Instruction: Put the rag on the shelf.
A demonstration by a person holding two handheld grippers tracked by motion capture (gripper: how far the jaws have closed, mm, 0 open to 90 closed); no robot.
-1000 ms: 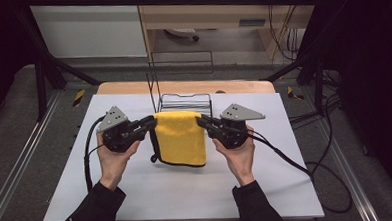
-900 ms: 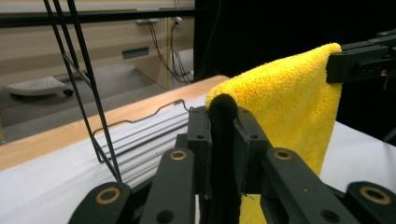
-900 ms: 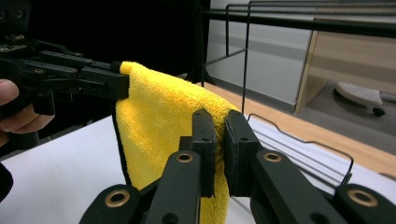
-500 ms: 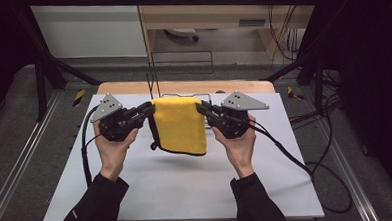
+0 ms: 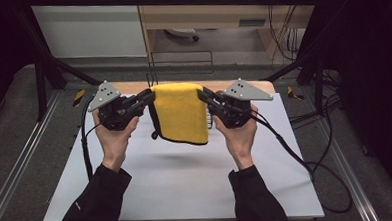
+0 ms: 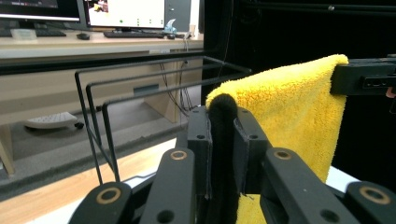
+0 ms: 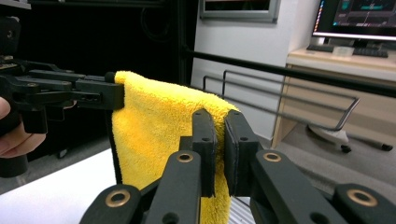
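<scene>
A white table [image 5: 187, 181] carries a black wire rack [image 6: 140, 88] at its far edge; a wooden strip [image 5: 263, 85] borders that edge; beyond stands a wooden desk [image 6: 56, 46] with a keyboard [image 6: 133, 34] and monitors [image 6: 126, 11]; cables [image 5: 324, 115] lie on the grey floor [image 5: 15, 133] to the right.

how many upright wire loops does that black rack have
3 can be counted on the black wire rack in the left gripper view: upright loops one behind another, beyond the yellow terry cloth. In the high view the cloth hides much of it, so more may exist.
</scene>
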